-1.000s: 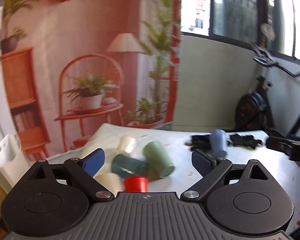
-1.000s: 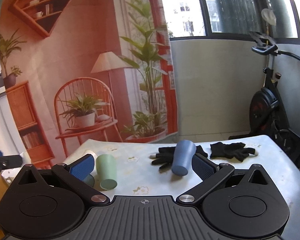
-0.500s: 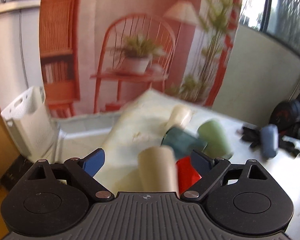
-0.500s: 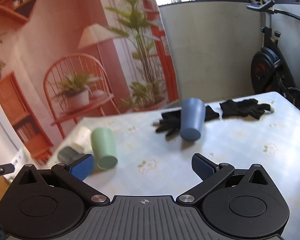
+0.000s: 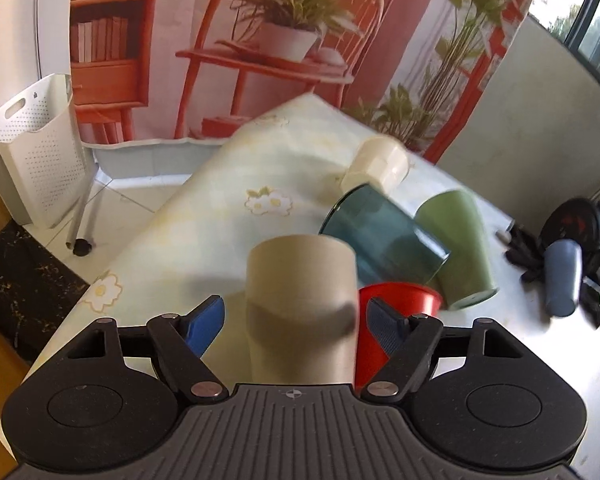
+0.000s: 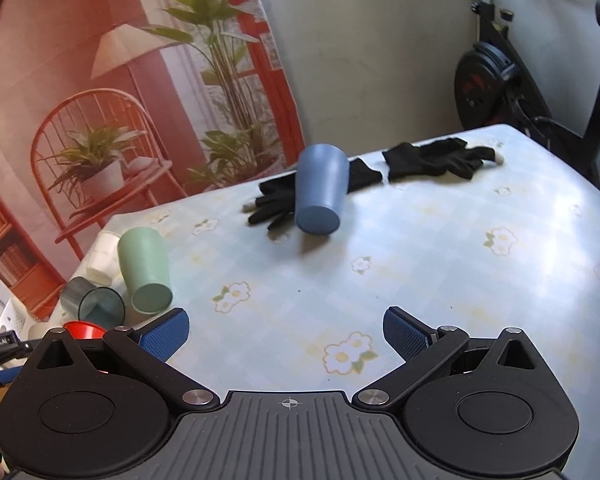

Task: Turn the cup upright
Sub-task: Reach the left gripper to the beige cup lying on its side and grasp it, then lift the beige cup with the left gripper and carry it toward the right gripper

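— What sort of place is this?
— A lived-in home room. The bench (image 6: 440,248) wears a flowered cloth, an exercise bike (image 6: 516,80) stands by the wall, and a white laundry basket (image 5: 40,152) sits on the tiled floor.
— And the backdrop (image 5: 260,40)?
— A hung print showing a chair, plants and a lamp.

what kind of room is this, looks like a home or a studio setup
Likely a home room or enclosed balcony set up for recording: a table with a floral cloth, an exercise bike by the wall, and a printed backdrop of chair and plants.
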Tool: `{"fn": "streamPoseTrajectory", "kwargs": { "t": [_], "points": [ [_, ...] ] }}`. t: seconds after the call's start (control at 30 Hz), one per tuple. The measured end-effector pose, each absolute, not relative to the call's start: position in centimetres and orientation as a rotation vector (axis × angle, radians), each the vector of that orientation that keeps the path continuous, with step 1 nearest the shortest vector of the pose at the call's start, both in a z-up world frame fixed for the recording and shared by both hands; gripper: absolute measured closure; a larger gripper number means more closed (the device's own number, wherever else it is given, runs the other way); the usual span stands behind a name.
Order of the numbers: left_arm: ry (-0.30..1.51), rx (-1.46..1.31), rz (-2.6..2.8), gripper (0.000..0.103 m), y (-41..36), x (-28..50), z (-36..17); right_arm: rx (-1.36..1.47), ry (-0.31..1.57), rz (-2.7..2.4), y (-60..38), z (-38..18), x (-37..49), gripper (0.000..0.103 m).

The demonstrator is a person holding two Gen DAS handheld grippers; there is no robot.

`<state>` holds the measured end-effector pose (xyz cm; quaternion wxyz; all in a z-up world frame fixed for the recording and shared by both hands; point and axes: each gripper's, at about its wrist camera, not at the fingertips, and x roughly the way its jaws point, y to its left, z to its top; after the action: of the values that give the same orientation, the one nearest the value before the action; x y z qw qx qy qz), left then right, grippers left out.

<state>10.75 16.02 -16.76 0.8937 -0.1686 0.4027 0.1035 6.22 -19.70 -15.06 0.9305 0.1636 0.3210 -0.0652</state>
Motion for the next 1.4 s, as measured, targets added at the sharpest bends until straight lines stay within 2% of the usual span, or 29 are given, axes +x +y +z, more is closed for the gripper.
{"fn": "streamPoseTrajectory", "kwargs": {
  "t": [0.33, 0.4, 0.47, 0.67, 0.87, 1.1, 1.4],
  "points": [
    [0.868, -0.433, 0.165, 0.023, 16.6, 11.1, -19.2, 0.316, 0.674, -0.121, -19.3, -14.9, 6.5, 0.0],
    [0.858, -0.465, 0.143, 0.034, 16.8, 10.9, -19.5, 0.315, 0.674, -0.121, -19.3, -14.9, 6.4, 0.0],
    [0.849, -0.48, 0.139, 0.035, 16.9, 10.7, -19.5, 0.315, 0.674, -0.12, -19.3, -14.9, 6.4, 0.0],
    [0.827, -0.454, 0.171, 0.035, 17.0, 9.3, -17.7, 0.335, 0.667, -0.117, -19.7, -14.7, 6.2, 0.0],
    [0.801, -0.395, 0.118, 0.035, 15.5, 7.1, -13.4, 0.363, 0.66, -0.118, -20.7, -14.4, 5.8, 0.0],
    [0.802, -0.374, -0.067, 0.035, 8.7, 6.8, -10.8, 0.358, 0.652, -0.159, -23.4, -14.4, 4.4, 0.0],
    [0.91, -0.341, -0.273, 0.035, -4.1, 11.9, -15.5, 0.322, 0.626, -0.284, -29.7, -14.0, 0.9, 0.0]
  ]
}}
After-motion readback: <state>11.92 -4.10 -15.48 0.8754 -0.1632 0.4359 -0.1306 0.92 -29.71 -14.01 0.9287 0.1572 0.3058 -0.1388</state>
